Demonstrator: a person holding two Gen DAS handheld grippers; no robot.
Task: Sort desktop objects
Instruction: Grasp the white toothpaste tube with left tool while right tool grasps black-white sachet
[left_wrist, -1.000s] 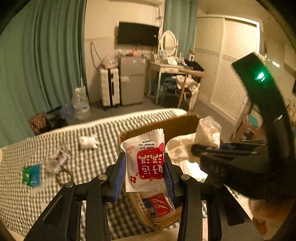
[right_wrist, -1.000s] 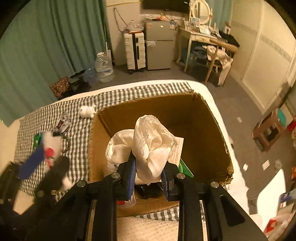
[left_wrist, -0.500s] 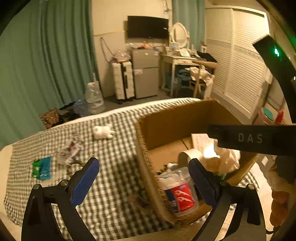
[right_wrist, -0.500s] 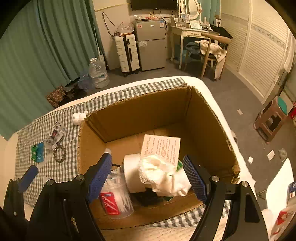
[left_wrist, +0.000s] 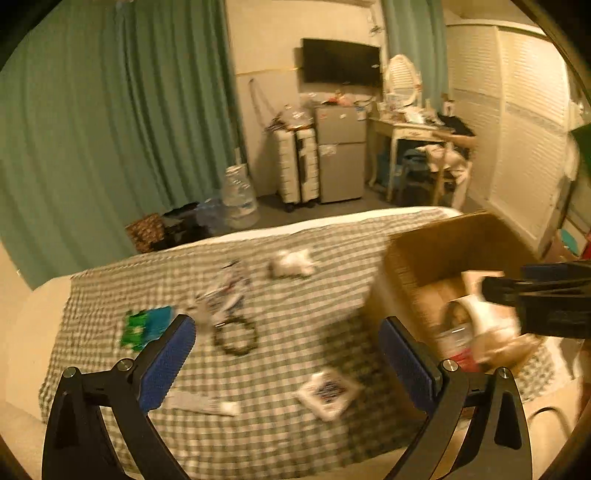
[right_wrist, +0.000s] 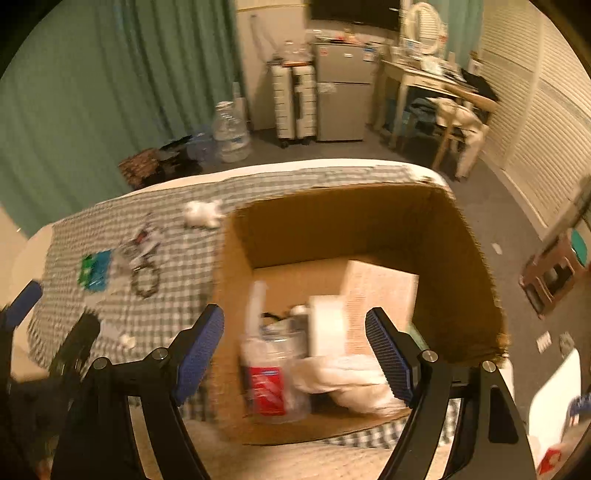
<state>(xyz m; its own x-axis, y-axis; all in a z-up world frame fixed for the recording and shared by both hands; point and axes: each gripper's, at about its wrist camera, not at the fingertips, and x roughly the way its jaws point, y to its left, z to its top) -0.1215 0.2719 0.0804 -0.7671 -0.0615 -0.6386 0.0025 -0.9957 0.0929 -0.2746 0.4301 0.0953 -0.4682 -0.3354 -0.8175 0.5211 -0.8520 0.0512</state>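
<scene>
An open cardboard box stands on the green checked cloth. Inside lie a white cloth, a clear container with a red label, a white roll and a paper leaflet. My right gripper hangs open over the box's near side, holding nothing. My left gripper is over the cloth left of the box; its jaws are opening with nothing between them. On the cloth lie a green-blue packet, a dark bead ring, a crumpled wrapper, a white plush toy and a small printed packet.
The cloth covers a bed whose far edge drops to the floor. Beyond it stand a water bottle, a white suitcase, a small fridge and a desk with a chair. A stool stands right of the box.
Both grippers have opened. The snack packet has left my left jaws and the white cloth has dropped from my right jaws into the box. My left gripper swung left over the checked cloth.
</scene>
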